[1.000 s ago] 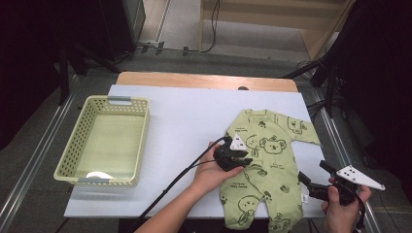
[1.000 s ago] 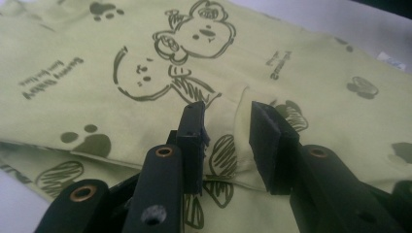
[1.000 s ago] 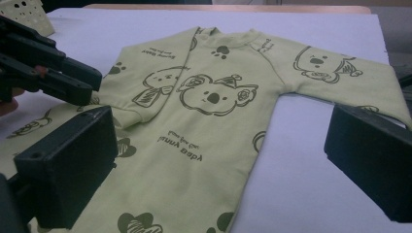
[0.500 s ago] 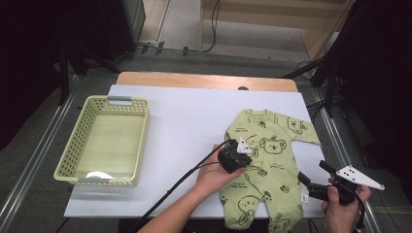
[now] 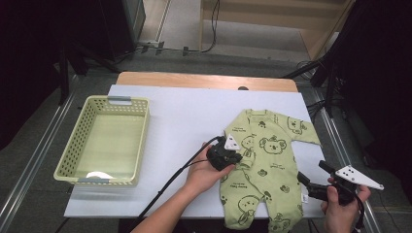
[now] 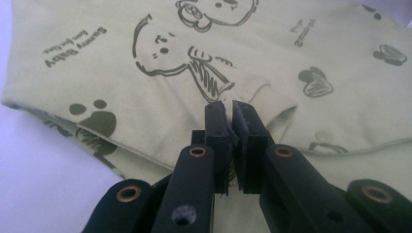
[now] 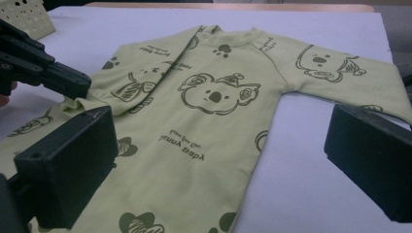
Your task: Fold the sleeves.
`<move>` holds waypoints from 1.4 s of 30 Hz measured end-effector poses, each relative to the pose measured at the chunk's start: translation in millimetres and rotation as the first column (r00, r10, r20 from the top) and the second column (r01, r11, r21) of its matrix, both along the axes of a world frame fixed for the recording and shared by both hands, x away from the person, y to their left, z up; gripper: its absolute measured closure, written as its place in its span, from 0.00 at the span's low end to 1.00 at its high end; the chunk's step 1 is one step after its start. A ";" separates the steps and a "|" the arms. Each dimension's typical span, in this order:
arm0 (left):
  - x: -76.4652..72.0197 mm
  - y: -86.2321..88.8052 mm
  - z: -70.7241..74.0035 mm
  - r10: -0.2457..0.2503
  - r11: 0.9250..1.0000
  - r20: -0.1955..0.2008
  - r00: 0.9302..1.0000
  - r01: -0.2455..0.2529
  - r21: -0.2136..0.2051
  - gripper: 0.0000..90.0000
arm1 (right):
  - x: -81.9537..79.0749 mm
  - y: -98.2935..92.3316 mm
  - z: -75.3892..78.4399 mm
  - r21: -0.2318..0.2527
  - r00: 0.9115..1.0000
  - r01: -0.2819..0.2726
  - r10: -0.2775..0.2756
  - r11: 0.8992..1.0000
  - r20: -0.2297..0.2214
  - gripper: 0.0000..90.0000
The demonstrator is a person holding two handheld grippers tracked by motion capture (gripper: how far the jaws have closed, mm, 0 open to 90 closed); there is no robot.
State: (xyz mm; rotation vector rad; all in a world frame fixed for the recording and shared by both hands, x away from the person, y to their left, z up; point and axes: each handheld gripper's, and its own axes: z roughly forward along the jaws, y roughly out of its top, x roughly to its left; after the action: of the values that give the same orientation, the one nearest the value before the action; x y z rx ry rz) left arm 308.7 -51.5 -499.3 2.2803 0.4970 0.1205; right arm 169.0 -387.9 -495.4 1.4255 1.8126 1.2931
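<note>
A light green baby romper (image 5: 272, 165) printed with koalas lies flat on the white table, right of centre. Its left sleeve is folded in over the chest. My left gripper (image 5: 237, 158) is shut on that sleeve's cuff. In the left gripper view the black jaws (image 6: 229, 109) pinch the cuff edge against the romper (image 6: 121, 73). My right gripper (image 5: 311, 172) hovers open beside the romper's right leg, near the table's front right corner. Its wide-apart jaws (image 7: 218, 165) frame the romper (image 7: 214, 121), with the left gripper (image 7: 73, 80) at upper left.
A pale green plastic basket (image 5: 116, 100) stands on the left of the table, with something small and white at its near end (image 5: 97, 175). A black cable trails from the left gripper toward the front edge. The table's wooden far edge (image 5: 204, 80) runs behind the white sheet.
The left gripper's jaws have come together on the sleeve cuff and the hand has shifted slightly. The right gripper has stayed where it was, open.
</note>
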 end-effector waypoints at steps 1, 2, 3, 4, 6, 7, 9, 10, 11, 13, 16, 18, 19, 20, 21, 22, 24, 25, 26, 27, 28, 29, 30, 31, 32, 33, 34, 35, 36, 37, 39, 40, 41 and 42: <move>-0.3 0.2 -0.6 -0.004 1.000 -0.005 1.000 0.004 -0.004 0.95 | 0.0 0.1 0.0 -0.001 1.000 0.000 0.000 1.000 -0.001 0.00; -0.6 0.2 -1.1 -0.009 1.000 -0.005 1.000 0.009 -0.013 0.95 | -0.2 0.5 0.1 0.000 1.000 0.001 -0.001 1.000 -0.003 0.00; -0.9 0.6 -0.7 -0.015 1.000 -0.004 1.000 0.015 -0.020 0.94 | -0.3 0.8 0.2 0.000 1.000 0.000 0.000 1.000 -0.002 0.00; -0.5 1.0 -0.3 -0.020 0.999 -0.011 1.000 0.020 -0.033 0.91 | -0.3 1.2 0.3 -0.001 1.000 0.000 0.000 1.000 -0.001 0.00; -0.3 1.4 0.9 -0.023 0.998 -0.021 0.999 0.022 -0.060 0.79 | -0.1 1.6 0.2 -0.002 1.000 -0.004 0.004 1.000 0.003 0.00; 0.0 1.8 1.6 -0.021 0.997 -0.013 1.000 0.020 -0.069 0.72 | -0.1 2.1 0.2 -0.003 1.000 -0.004 0.004 1.000 -0.001 0.00; 1.7 3.2 4.1 -0.010 0.995 -0.004 1.000 0.010 -0.095 0.63 | -0.3 2.4 0.2 -0.003 1.000 -0.006 0.006 1.000 -0.003 0.00; 2.9 4.2 5.3 -0.003 0.994 -0.002 1.000 0.003 -0.112 0.62 | -0.4 2.4 0.3 -0.004 1.000 -0.006 0.006 1.000 -0.003 0.00; 5.1 5.8 7.1 0.011 0.992 0.002 1.000 -0.011 -0.124 0.59 | -0.5 2.3 0.5 -0.005 1.000 -0.005 0.005 1.000 0.000 0.00; 8.6 7.7 9.1 0.025 0.989 -0.010 1.000 -0.026 -0.143 0.53 | -0.8 1.7 1.0 -0.005 1.000 -0.004 0.004 1.000 0.004 0.00; 14.8 10.3 12.1 0.038 0.986 -0.016 0.999 -0.040 -0.163 0.45 | -2.1 0.9 2.0 0.002 1.000 0.001 -0.001 1.000 0.004 0.00; 18.6 11.1 13.8 0.038 0.984 -0.024 0.999 -0.041 -0.173 0.41 | -2.5 0.6 2.3 0.000 1.000 0.001 -0.001 1.000 0.006 0.00; 19.8 11.2 14.4 0.040 0.983 -0.028 0.999 -0.045 -0.178 0.38 | -2.8 1.1 2.4 0.003 1.000 0.000 0.000 1.000 0.004 0.00; 21.7 11.6 15.4 0.037 0.982 -0.034 0.999 -0.042 -0.183 0.36 | -2.8 1.4 2.5 0.003 1.000 0.000 0.000 1.000 0.003 0.00; 24.2 12.1 16.7 0.037 0.982 -0.035 0.999 -0.043 -0.183 0.33 | -2.8 1.9 2.6 0.001 1.000 -0.003 0.003 1.000 0.005 0.00; 25.4 11.9 17.3 0.043 0.981 -0.036 0.998 -0.049 -0.187 0.29 | -2.8 2.8 2.8 -0.001 1.000 -0.005 0.005 1.000 0.007 0.00; 28.8 12.0 19.2 0.053 0.980 -0.038 0.998 -0.059 -0.192 0.24 | -3.1 4.5 3.5 -0.002 1.000 -0.008 0.008 1.000 0.007 0.00; 31.4 12.4 20.4 0.052 0.980 -0.039 0.998 -0.058 -0.190 0.20 | -3.3 5.2 3.8 -0.001 1.000 -0.008 0.008 1.000 0.006 0.00; 33.0 12.3 20.9 0.053 0.978 -0.045 0.998 -0.061 -0.197 0.15 | -3.7 6.3 4.3 -0.002 1.000 -0.010 0.010 1.000 0.006 0.00; 35.5 12.7 21.9 0.046 0.976 -0.054 0.997 -0.056 -0.209 0.14 | -3.8 6.8 4.4 -0.005 1.000 -0.011 0.011 1.000 0.006 0.00; 36.9 12.9 22.5 0.046 0.976 -0.052 0.998 -0.056 -0.211 0.12 | -4.2 8.2 4.6 -0.005 1.000 -0.012 0.012 1.000 0.003 0.00; 39.0 13.2 23.6 0.045 0.976 -0.053 0.998 -0.055 -0.210 0.09 | -4.5 9.1 4.4 -0.003 1.000 -0.016 0.016 1.000 0.005 0.00; 41.0 13.3 24.3 0.036 0.975 -0.058 0.998 -0.048 -0.218 0.08 | -5.5 10.5 4.4 -0.006 1.000 -0.019 0.019 1.000 0.002 0.00; 43.1 13.5 25.4 0.034 0.975 -0.058 0.998 -0.046 -0.219 0.08 | -6.8 12.0 4.4 -0.008 1.000 -0.023 0.023 1.000 -0.003 0.00; 44.9 13.4 26.3 0.031 0.975 -0.057 0.998 -0.043 -0.220 0.05 | -8.4 13.8 4.2 -0.009 1.000 -0.029 0.029 1.000 -0.002 0.00; 45.9 13.2 26.9 0.030 0.974 -0.059 0.998 -0.043 -0.223 0.02 | -9.7 15.3 4.3 -0.011 0.999 -0.034 0.034 0.999 -0.001 0.00; 47.4 13.1 27.6 0.028 0.974 -0.056 0.998 -0.040 -0.224 0.01 | -11.0 17.0 4.5 -0.010 0.999 -0.039 0.039 0.999 -0.004 0.00; 49.4 12.6 28.6 0.033 0.975 -0.053 0.998 -0.044 -0.220 0.01 | -12.2 19.2 4.7 -0.015 0.999 -0.047 0.047 0.999 -0.002 0.00; 51.2 12.4 29.6 0.037 0.976 -0.051 0.998 -0.047 -0.214 0.01 | -14.0 22.6 5.1 -0.016 0.998 -0.055 0.055 0.998 -0.004 0.00; 52.6 11.9 29.9 0.039 0.975 -0.052 0.998 -0.049 -0.217 0.00 | -15.1 25.4 5.6 -0.020 0.998 -0.066 0.066 0.998 -0.003 0.00; 57.0 11.6 31.1 0.047 0.975 -0.058 0.997 -0.058 -0.217 0.00 | -17.2 31.9 6.7 -0.025 0.997 -0.083 0.083 0.996 -0.003 0.00; 59.1 11.6 31.5 0.053 0.973 -0.061 0.997 -0.065 -0.221 0.00 | -17.8 34.2 7.2 -0.029 0.996 -0.091 0.091 0.995 -0.001 0.00; 61.9 11.4 31.8 0.055 0.973 -0.063 0.997 -0.067 -0.220 0.00 | -19.0 37.5 8.2 -0.029 0.995 -0.098 0.098 0.995 0.002 0.00; 64.1 11.1 31.9 0.057 0.974 -0.062 0.996 -0.069 -0.215 0.00 | -20.3 41.2 9.6 -0.031 0.994 -0.108 0.108 0.994 0.006 0.00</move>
State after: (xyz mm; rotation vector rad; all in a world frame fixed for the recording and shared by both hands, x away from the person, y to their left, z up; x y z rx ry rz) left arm 372.8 -40.5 -467.4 2.0588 0.5828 0.0328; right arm 148.8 -346.8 -485.8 1.3209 1.9196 1.3159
